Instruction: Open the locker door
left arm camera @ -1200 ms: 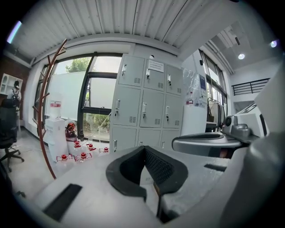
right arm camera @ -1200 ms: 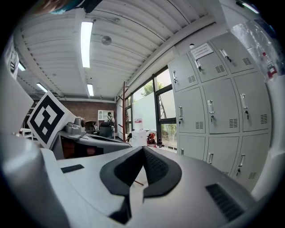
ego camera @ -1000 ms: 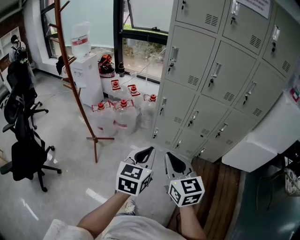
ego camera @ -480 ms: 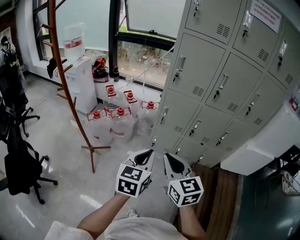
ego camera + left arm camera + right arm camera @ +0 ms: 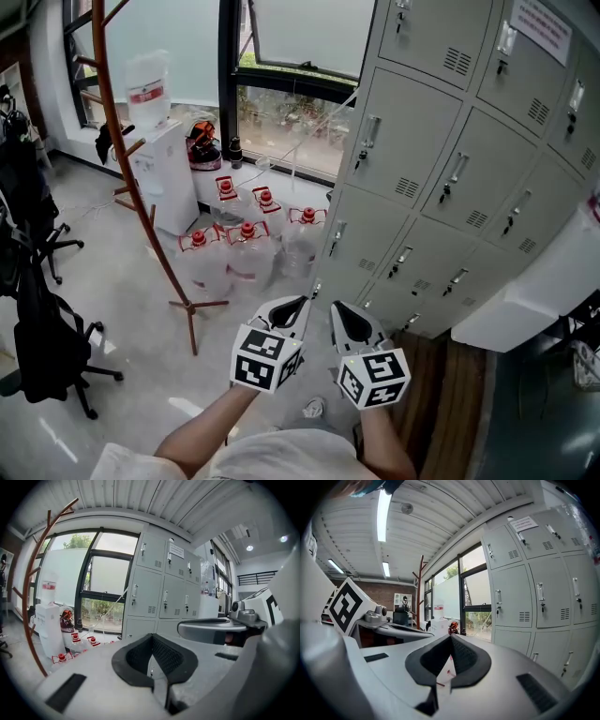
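Note:
A bank of grey metal lockers [image 5: 441,187] fills the right of the head view, each door with a small handle and a vent. The same lockers [image 5: 159,588] show ahead in the left gripper view, and the lockers [image 5: 534,588] stand at the right in the right gripper view. My left gripper [image 5: 286,307] and right gripper [image 5: 345,314] are held side by side in front of me, short of the lowest row of doors and touching none. In their own views the left gripper [image 5: 153,639] and right gripper [image 5: 451,639] have jaws together with nothing between them.
Several water jugs with red caps [image 5: 246,246] stand on the floor left of the lockers, under the window [image 5: 291,112]. A water dispenser [image 5: 159,159], a wooden coat stand [image 5: 141,187] and office chairs [image 5: 37,328] are further left. A white box [image 5: 534,291] juts out at the right.
Both grippers and the head view have moved across the room toward the lockers, which now sit a little nearer. The jaws stay together throughout.

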`<state>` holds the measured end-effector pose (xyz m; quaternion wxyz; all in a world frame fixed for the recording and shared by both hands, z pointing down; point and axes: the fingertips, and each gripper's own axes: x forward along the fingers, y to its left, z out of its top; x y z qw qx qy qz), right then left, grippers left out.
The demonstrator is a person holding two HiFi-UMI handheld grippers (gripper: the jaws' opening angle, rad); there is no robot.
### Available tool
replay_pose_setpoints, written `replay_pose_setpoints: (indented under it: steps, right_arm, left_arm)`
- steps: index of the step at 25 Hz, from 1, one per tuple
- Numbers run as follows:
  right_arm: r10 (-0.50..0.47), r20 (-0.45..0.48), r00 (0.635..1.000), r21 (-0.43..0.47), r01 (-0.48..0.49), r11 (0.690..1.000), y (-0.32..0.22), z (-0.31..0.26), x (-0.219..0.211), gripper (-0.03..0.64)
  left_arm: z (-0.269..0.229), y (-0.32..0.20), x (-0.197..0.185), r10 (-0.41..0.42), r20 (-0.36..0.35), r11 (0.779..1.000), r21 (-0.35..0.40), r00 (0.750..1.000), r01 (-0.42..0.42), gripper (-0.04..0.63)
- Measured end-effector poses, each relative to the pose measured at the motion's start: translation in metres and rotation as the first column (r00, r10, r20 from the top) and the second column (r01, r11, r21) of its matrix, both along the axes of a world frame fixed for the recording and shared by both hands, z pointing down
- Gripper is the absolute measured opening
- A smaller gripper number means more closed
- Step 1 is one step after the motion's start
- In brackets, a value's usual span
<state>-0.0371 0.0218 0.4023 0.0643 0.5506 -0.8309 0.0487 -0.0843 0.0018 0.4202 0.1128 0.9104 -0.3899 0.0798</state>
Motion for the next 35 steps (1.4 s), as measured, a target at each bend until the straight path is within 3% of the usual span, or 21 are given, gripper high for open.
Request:
replay_pose_setpoints:
  steps: [8,17,28,35]
  right_arm:
    - [-0.001,0.01,1.0,0.029,0.001,1.0,-0.04,-0.003,0.009,0.0]
    - [-0.028,0.046,0.999,0.035,0.026,0.999,-0.125,-0.003,0.034,0.0]
    - [-0.044,0.075,0.996,0.012,0.043,0.999,-0.233,-0.002,0.088,0.0]
    - [-0.052,0.096,0.994,0.046,0.048,0.998,-0.285,-0.015,0.123,0.0]
  left_arm:
    - [0.0,-0.043,0.01,0.004,0.004,1.0,0.007,1.0,-0.004,0.006]
    - [0.005,-0.126,0.038,-0.007,0.037,1.0,0.0,0.999,0.007,0.006]
    - [0.007,-0.231,0.096,-0.005,0.065,1.0,-0.025,0.998,0.007,0.006]
    - [0.0,-0.281,0.129,-0.005,0.09,1.0,0.0,0.996,0.005,0.006]
